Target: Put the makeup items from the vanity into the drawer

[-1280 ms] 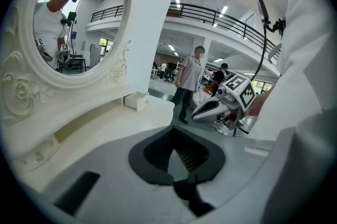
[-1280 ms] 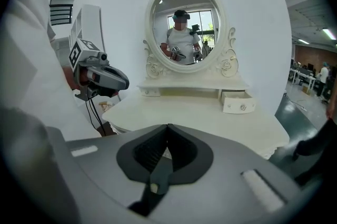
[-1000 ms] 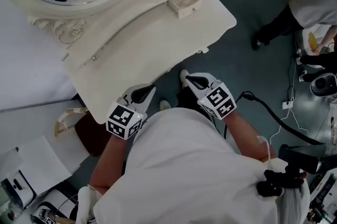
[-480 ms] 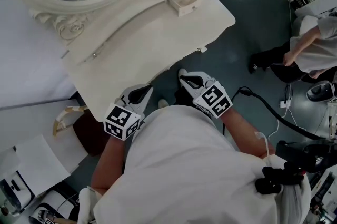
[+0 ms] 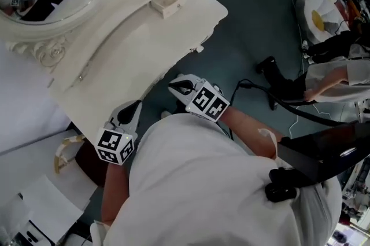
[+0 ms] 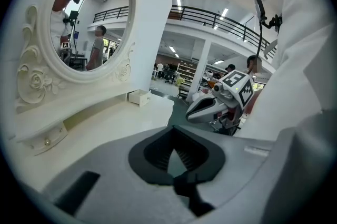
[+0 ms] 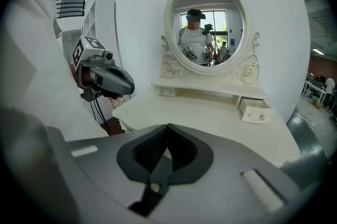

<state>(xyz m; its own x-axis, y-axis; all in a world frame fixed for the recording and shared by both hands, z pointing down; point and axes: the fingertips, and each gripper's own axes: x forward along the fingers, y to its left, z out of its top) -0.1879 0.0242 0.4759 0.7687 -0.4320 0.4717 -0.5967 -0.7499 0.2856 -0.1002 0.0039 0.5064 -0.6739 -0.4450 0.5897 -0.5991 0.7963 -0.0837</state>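
Right gripper [image 7: 168, 127] jaws together; vanity [image 7: 210, 118] ahead, small drawer [image 7: 256, 110] open at right; left gripper [image 7: 125, 86] left.

Big open lab hall with mezzanine railing [image 6: 210, 16], floor cables [image 5: 306, 116], lone white vanity [image 5: 133, 48].

The vanity [image 5: 133, 48] looks like cream-painted wood, smooth with a soft satin sheen. Above it, the mirror [image 7: 208, 20] has glossy glass in a carved matt frame. Beside the vanity, the dark floor [image 5: 248, 13] gleams. The left gripper [image 6: 172, 133] and right gripper [image 7: 167, 130] have smooth grey plastic shells, ribbed matt black inside.
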